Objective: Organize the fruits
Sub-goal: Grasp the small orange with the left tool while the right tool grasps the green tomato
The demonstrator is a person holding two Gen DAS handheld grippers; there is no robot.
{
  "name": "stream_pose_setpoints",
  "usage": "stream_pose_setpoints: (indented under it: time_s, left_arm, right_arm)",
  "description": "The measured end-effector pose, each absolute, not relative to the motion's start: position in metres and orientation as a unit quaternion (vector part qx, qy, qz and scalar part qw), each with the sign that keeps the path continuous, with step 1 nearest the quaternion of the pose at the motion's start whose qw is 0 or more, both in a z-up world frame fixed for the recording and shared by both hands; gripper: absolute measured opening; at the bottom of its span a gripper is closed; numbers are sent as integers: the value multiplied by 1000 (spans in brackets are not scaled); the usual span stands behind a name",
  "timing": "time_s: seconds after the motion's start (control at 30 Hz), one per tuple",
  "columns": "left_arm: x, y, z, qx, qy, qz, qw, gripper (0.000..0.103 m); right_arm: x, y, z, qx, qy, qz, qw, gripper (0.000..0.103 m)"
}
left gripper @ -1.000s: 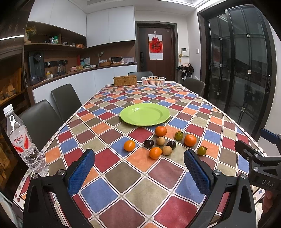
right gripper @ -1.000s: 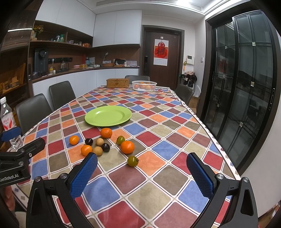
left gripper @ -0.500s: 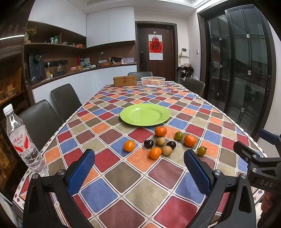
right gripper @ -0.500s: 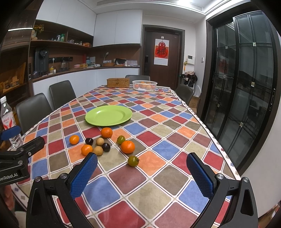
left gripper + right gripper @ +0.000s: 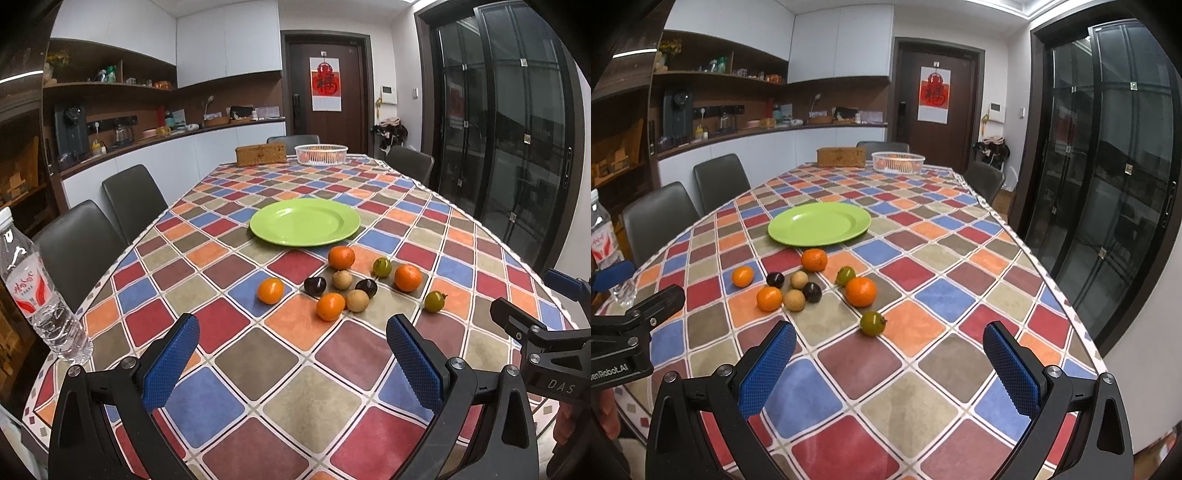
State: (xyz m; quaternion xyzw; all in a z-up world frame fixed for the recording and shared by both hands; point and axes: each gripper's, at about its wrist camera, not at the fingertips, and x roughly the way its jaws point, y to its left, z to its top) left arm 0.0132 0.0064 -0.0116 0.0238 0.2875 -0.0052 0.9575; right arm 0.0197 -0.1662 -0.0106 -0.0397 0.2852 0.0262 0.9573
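A cluster of small fruits lies on the checked tablecloth in front of an empty green plate (image 5: 305,220), which also shows in the right wrist view (image 5: 819,223). The fruits include several oranges (image 5: 341,257) (image 5: 861,291), dark plums (image 5: 315,285), tan longans (image 5: 357,300) and green tomatoes (image 5: 434,301) (image 5: 872,323). My left gripper (image 5: 291,360) is open and empty, above the near table edge. My right gripper (image 5: 886,363) is open and empty, just short of the nearest green tomato.
A water bottle (image 5: 33,291) stands at the near left table corner. A white basket (image 5: 321,153) and a woven box (image 5: 261,154) sit at the far end. Dark chairs (image 5: 79,247) line the left side. Glass doors are on the right.
Both grippers have edged slightly forward toward the fruits. Nothing else has moved.
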Motion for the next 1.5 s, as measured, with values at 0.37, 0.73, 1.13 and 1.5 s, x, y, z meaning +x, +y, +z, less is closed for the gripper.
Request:
stream_pose_setpoints:
  time_s: [0.37, 0.73, 1.13, 1.5]
  left_arm:
    - [49, 3, -35, 41, 310, -14, 950, 92]
    - [90, -4, -54, 55, 350, -40, 934, 80]
    - [127, -14, -79, 56, 410, -85, 906, 57]
    - [145, -17, -95, 49, 443, -104, 889, 42]
  right_arm:
    - [56, -162, -38, -49, 333, 34, 941, 102]
    - [95, -163, -51, -44, 372, 38, 927, 93]
    - [125, -161, -69, -43, 422, 65, 903, 69]
    - [140, -160, -77, -41, 446, 80, 890, 53]
